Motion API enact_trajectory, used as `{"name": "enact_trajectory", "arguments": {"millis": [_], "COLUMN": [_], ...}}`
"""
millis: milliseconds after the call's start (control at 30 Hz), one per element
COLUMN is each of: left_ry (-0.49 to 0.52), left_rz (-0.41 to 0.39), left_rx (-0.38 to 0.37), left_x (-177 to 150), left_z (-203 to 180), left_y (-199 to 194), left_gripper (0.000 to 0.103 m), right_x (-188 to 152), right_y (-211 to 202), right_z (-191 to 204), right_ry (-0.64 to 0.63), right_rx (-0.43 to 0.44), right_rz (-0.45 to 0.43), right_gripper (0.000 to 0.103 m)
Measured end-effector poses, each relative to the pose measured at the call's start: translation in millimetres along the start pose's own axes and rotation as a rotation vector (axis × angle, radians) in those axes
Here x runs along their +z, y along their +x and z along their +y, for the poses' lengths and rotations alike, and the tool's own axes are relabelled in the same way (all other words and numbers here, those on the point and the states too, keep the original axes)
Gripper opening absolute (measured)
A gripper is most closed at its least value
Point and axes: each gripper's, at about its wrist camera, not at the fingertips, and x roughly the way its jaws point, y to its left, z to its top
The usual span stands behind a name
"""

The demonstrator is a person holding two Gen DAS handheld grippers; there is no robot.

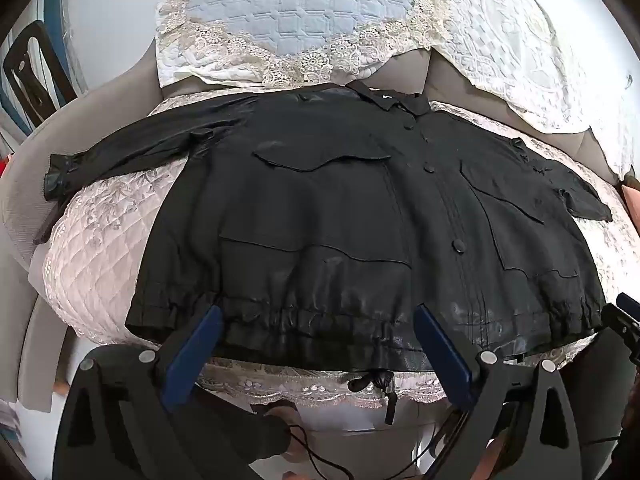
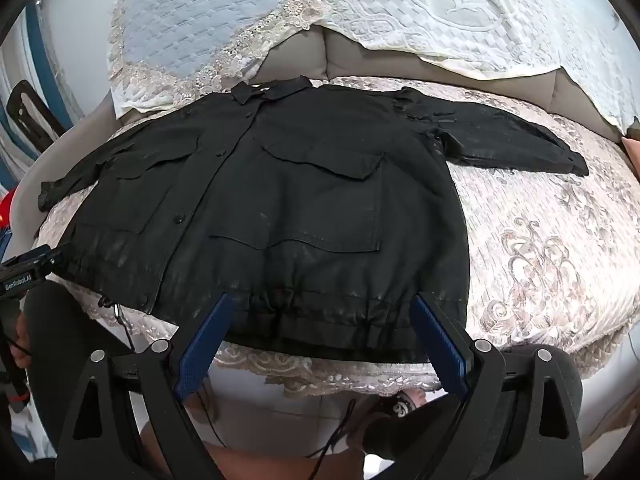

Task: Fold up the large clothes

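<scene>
Hovering both tools over the hem, I see the black jacket (image 1: 320,208) spread flat, front up, sleeves out, on the quilted sofa cover (image 2: 540,248), ready for a first fold. My left gripper (image 1: 316,316) and right gripper (image 2: 320,304) gape wide, empty. No containers in view.

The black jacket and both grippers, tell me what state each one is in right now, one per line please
Black jacket: spread flat, front up, buttoned, not yet folded.
Left sleeve: stretched out sideways, unfolded.
Right sleeve: stretched out sideways, unfolded.
Hem drawcord: hanging loose over the seat edge.
Left gripper: open, holding nothing, over the hem.
Right gripper: open, holding nothing, over the hem.
</scene>
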Motion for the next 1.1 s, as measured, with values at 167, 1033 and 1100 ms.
{"name": "enact_trajectory", "arguments": {"millis": [167, 1033, 1100], "left_ry": [-0.002, -0.013, -0.013], "left_rz": [0.000, 0.005, 0.005], "left_rx": [0.006, -0.031, -0.031], "left_x": [0, 1, 1], "left_z": [0, -9, -9], "left_y": [1, -2, -3], "left_gripper": [0.098, 0.098, 0.098], "right_x": [-1, 6, 6], "right_y": [1, -2, -3], "right_z": [-2, 7, 9], "right_ry": [0.000, -0.015, -0.019], "right_rx": [-0.007, 0.016, 0.017], "right_rz": [0.004, -0.006, -0.007], "right_gripper": [0.091, 0.091, 0.091]}}
